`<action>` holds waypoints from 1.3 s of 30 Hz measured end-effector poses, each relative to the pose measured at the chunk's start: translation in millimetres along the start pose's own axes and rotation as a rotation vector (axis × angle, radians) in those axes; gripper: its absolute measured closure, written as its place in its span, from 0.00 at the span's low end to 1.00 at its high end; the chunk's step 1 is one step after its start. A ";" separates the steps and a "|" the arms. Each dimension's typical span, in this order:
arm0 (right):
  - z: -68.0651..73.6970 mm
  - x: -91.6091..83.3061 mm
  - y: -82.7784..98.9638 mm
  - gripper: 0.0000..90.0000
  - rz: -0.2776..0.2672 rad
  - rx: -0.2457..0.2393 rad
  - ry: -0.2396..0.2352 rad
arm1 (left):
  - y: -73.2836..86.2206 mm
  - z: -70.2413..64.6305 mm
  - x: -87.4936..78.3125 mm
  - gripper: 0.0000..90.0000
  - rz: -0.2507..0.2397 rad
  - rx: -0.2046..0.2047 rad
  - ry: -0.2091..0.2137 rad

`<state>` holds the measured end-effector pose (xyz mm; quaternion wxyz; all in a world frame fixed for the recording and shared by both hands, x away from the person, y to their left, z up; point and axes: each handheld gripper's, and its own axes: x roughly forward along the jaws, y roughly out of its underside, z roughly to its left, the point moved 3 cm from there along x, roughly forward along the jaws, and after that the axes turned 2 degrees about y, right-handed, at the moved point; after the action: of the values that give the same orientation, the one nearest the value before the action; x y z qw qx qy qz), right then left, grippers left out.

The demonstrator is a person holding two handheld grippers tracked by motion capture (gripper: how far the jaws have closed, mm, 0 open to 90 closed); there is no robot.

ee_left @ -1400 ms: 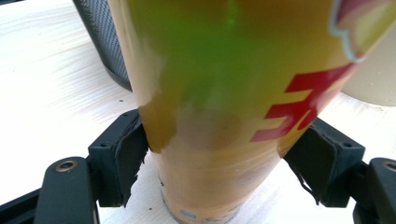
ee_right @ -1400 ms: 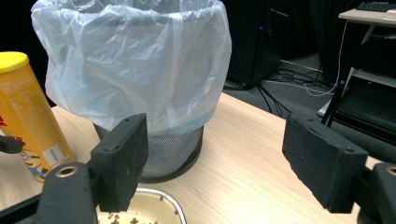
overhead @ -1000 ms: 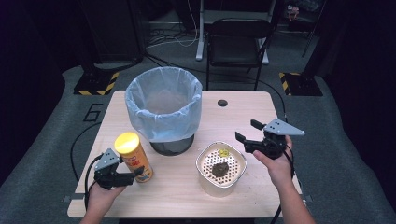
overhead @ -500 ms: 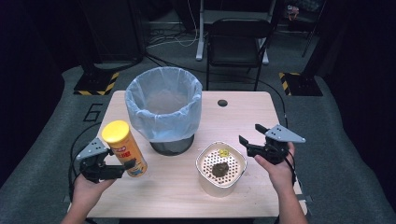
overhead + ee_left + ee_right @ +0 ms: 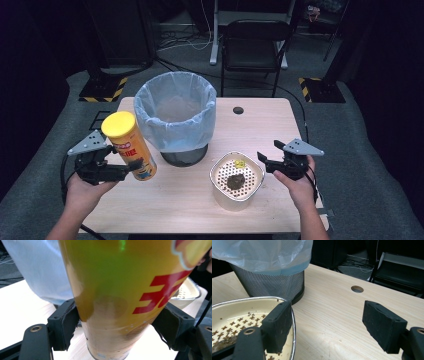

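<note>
High view. The left gripper [image 5: 131, 168] sits at the table's 8 o'clock edge, its fingers pinching the lower part of a yellow snack canister [image 5: 129, 145]. The canister is off the wooden table [image 5: 270, 130] and tilted, its yellow lid [image 5: 118, 125] leaning toward 11 o'clock. It hangs just beside the wastebasket [image 5: 175, 117], at that basket's 8 o'clock side. The wastebasket is a black mesh cylinder lined with a pale blue bag and stands upright near the table's centre, toward 12 o'clock. A white perforated bowl [image 5: 220, 172] stands at the basket's 5 o'clock; a dark clump of scraps [image 5: 235, 181] and a small yellow bit [image 5: 240, 163] lie in it. The right gripper [image 5: 262, 162] is held level at the bowl's 3 o'clock side, near the rim, its fingers spread and empty. A round cable hole [image 5: 238, 110] lies at the table's 1 o'clock; a black chair [image 5: 255, 45] stands beyond the far edge.

Left gripper view. The two black pads [image 5: 68, 322] press against opposite sides of the snack canister [image 5: 117, 290], whose red lettering faces the camera. The bag-lined wastebasket [image 5: 37, 272] shows at 10 o'clock and the bowl [image 5: 188, 291] at 3 o'clock.

Right gripper view. The fingers [image 5: 384, 325] stand well apart with bare table [image 5: 329, 315] between them. The left one overlaps the bowl's rim [image 5: 249, 300] at 8 o'clock; whether it touches cannot be told. The mesh wastebasket [image 5: 269, 285] rises at 11 o'clock.
</note>
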<state>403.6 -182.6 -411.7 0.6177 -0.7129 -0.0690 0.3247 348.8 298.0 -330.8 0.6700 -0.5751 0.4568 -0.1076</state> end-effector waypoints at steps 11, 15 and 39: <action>-7.0 -2.6 13.4 0.26 -0.001 0.034 0.007 | -36.4 -15.4 -16.6 0.27 -0.002 0.016 0.059; -8.3 0.0 20.1 0.26 0.028 0.049 0.004 | -51.3 -18.1 -18.1 0.27 0.002 0.029 0.070; -15.1 -2.5 25.3 0.26 0.029 0.068 0.019 | -146.6 -21.6 -4.0 0.27 -0.011 0.103 0.071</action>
<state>402.2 -202.3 -433.8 0.6377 -0.6954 -0.0415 0.3288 386.5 240.0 -199.8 0.6816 -0.5380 0.4711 -0.1550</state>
